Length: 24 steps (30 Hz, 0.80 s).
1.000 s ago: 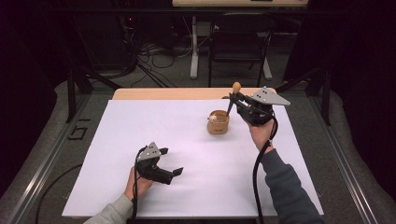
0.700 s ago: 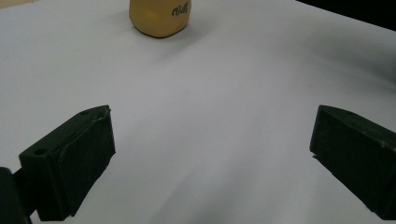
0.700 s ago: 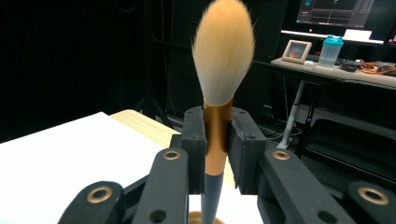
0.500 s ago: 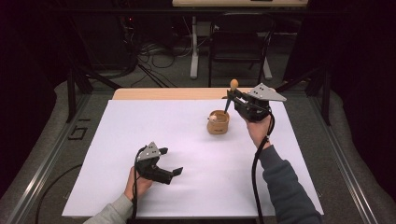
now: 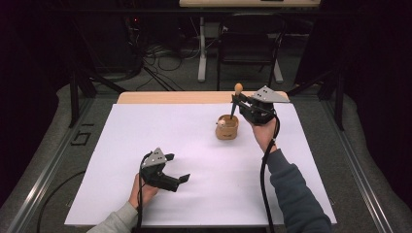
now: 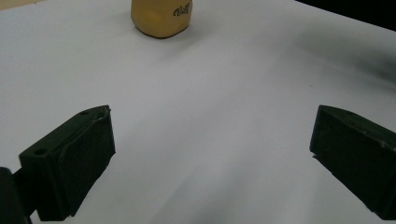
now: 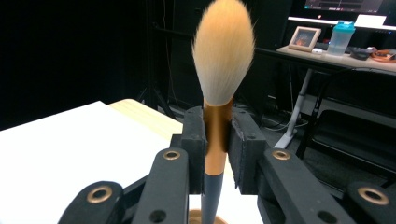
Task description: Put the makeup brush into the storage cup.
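Note:
A makeup brush [image 7: 219, 79] with a fluffy tan head, copper ferrule and grey handle stands upright in my right gripper [image 7: 218, 140], whose jaws are shut on the ferrule. In the high view the brush [image 5: 237, 97] has its handle reaching down into a small wooden cup [image 5: 227, 127] on the white sheet, with the right gripper [image 5: 239, 103] just right of the cup. My left gripper [image 5: 176, 173] rests low at the front left, open, with nothing between its jaws. Its own view shows the open left gripper [image 6: 210, 154] over bare white sheet and the cup [image 6: 161, 16] far ahead.
A white sheet [image 5: 145, 136] covers the table, with a wooden strip [image 5: 170, 97] bare along the far edge. Black metal frames, a chair [image 5: 248, 43] and floor cables lie behind the table. A desk with a bottle [image 7: 339, 37] and picture frame stands far off.
The right gripper has moved slightly left and down with the brush, bringing the handle down into the cup. The left gripper has stayed where it was.

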Each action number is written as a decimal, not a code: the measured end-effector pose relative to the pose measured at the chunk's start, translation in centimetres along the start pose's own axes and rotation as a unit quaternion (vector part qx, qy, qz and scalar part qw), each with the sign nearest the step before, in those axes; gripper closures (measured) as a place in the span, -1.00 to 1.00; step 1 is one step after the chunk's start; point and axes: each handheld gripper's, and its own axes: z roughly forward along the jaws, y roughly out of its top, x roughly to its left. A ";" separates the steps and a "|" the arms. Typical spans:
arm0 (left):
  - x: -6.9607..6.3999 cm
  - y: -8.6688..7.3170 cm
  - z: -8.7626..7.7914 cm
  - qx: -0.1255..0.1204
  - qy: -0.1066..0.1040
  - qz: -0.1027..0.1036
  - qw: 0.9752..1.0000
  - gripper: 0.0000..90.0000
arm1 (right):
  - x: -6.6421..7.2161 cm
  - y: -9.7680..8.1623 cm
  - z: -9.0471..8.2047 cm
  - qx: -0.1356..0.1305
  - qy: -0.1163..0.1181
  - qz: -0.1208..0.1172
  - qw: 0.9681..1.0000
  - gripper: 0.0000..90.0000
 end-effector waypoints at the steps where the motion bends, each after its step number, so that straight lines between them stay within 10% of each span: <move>1: 0.0 0.0 0.0 0.000 0.000 0.000 1.000 -1.00 | 0.0 -0.1 0.2 0.001 0.001 0.001 1.000 0.73; 24: 0.0 0.0 -0.1 0.000 0.001 0.004 1.000 -1.00 | 0.1 -2.0 2.3 0.056 -0.009 -0.019 0.998 0.73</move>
